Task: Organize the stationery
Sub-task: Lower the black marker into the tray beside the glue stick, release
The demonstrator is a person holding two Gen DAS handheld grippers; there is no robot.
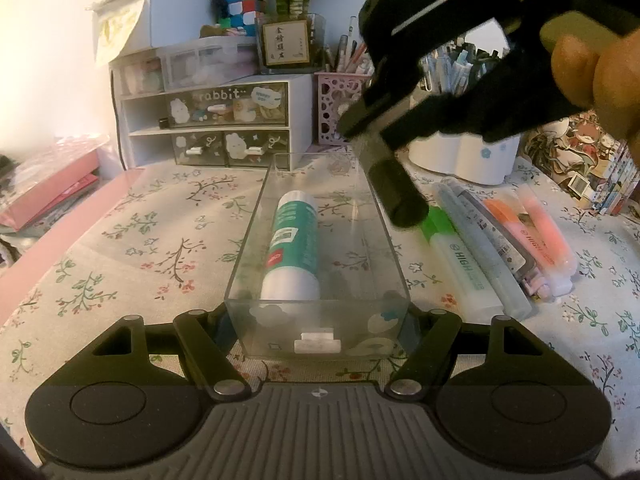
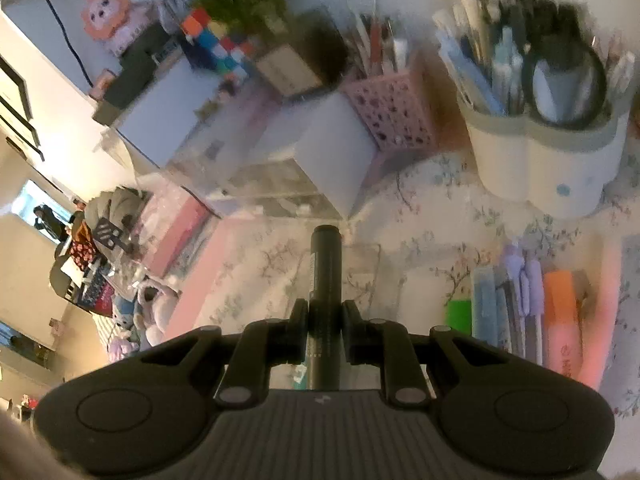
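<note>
A clear plastic drawer (image 1: 256,216) stands on the flowered tablecloth, and my left gripper (image 1: 318,320) is shut on its near end, one finger pressing each side wall. Inside it lies a white and teal glue stick (image 1: 294,240). My right gripper (image 1: 372,136) hovers over the drawer's far right corner, shut on a black marker (image 1: 396,192) that points down. In the right wrist view the black marker (image 2: 326,264) sticks out forward between the pads of the right gripper (image 2: 325,320). A green highlighter (image 1: 460,264), an orange highlighter (image 1: 504,212) and a pink highlighter (image 1: 548,236) lie to the right.
A white drawer cabinet (image 1: 208,120) stands behind the clear drawer, with a pink perforated pen cup (image 1: 340,96) and a white pen holder (image 1: 464,156) full of pens beside it. Pink folders (image 1: 52,192) lie at the left. A hand (image 1: 592,76) grips the right gripper.
</note>
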